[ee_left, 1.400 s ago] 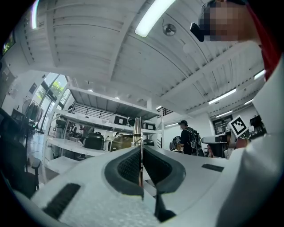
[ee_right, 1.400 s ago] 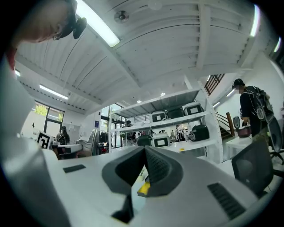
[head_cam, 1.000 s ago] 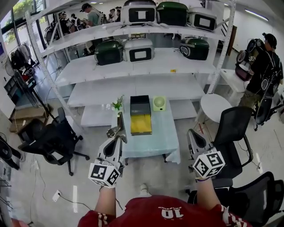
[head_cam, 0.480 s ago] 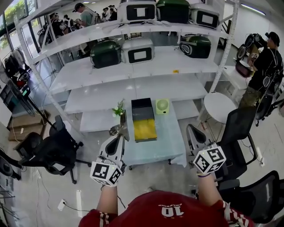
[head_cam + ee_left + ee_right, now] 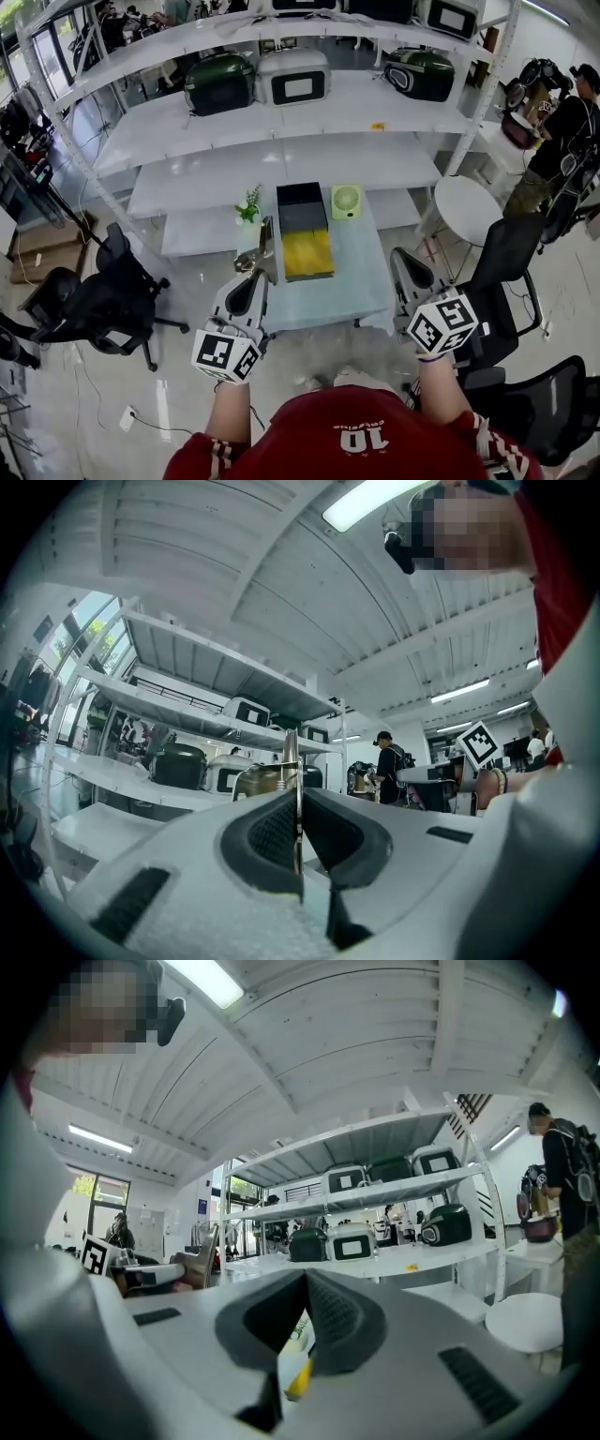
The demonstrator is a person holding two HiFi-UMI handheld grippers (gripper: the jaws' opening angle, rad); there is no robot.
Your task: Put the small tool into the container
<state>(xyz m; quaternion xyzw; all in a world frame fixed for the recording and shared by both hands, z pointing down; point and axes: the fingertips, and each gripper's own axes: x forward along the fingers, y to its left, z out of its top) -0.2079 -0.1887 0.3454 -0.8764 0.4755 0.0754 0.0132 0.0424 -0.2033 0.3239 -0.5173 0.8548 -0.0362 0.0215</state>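
Observation:
The small tool (image 5: 263, 246) is a thin metal piece that sticks up and forward out of my left gripper (image 5: 246, 281), over the table's near left corner. In the left gripper view it stands edge-on (image 5: 291, 761) between the pads, and the left gripper (image 5: 296, 808) is shut on it. The container (image 5: 307, 253) is a black box with its lid raised and a yellow inside, in the middle of the table (image 5: 361, 272). My right gripper (image 5: 409, 274) hovers off the table's near right corner, jaws together with nothing held (image 5: 305, 1307).
A green fan (image 5: 345, 201) and a small plant (image 5: 247, 208) stand at the table's far end. White shelves (image 5: 281, 169) with cookers rise behind. Black office chairs (image 5: 103, 295) (image 5: 497, 272) flank the table. A round white table (image 5: 469, 206) and a person (image 5: 562, 141) are at the right.
The table and shelves have drawn closer and lower in the head view. Both grippers keep their pose, and the tool now overlaps the table's near left corner.

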